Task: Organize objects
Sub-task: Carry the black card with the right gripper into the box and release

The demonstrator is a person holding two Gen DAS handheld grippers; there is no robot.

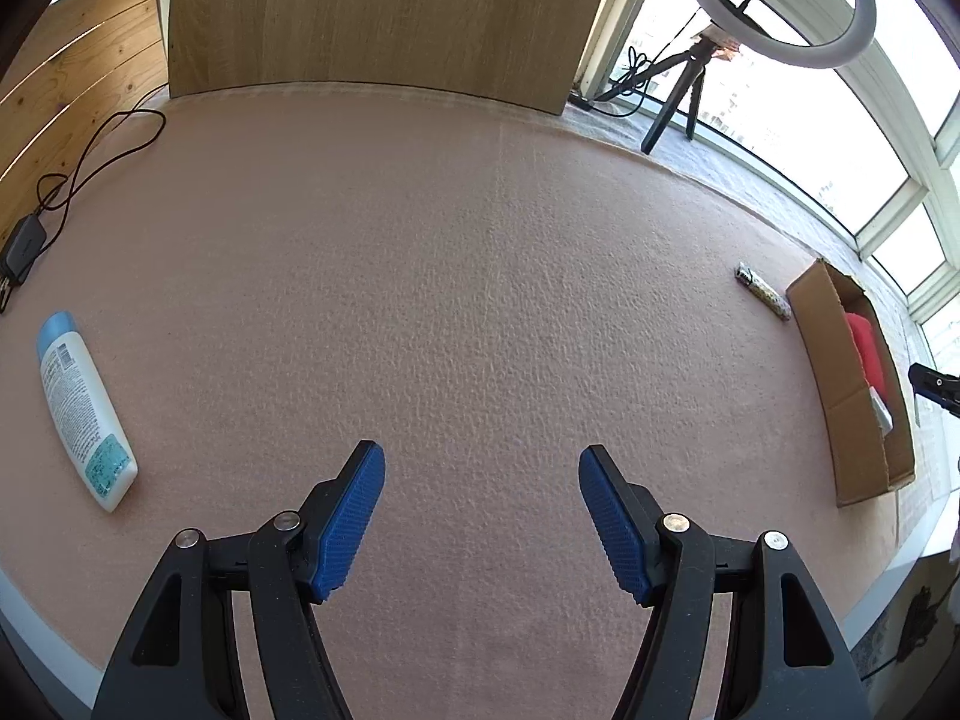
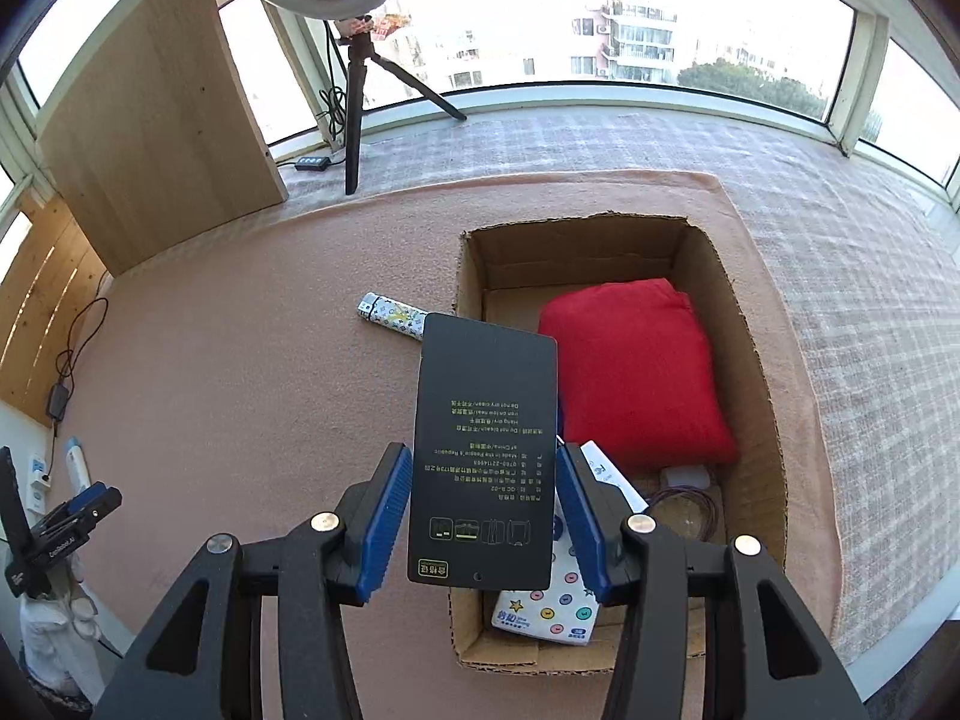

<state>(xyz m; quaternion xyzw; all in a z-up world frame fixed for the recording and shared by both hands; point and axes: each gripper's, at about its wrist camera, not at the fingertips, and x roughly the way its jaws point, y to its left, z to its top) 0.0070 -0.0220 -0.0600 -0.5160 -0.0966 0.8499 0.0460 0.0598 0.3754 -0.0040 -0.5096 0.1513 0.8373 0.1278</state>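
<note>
Risk sits with the black card (image 2: 483, 456) pinched by its edges in my right gripper (image 2: 485, 531), seemingly above the cardboard box's (image 2: 753, 360) near-left wall, so it may catch there, while my left gripper (image 1: 482, 522) hangs open, empty

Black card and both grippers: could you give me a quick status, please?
Right gripper shut on black card, over cardboard box. Left gripper open, empty. Lighter beside box, not blocking.
</note>
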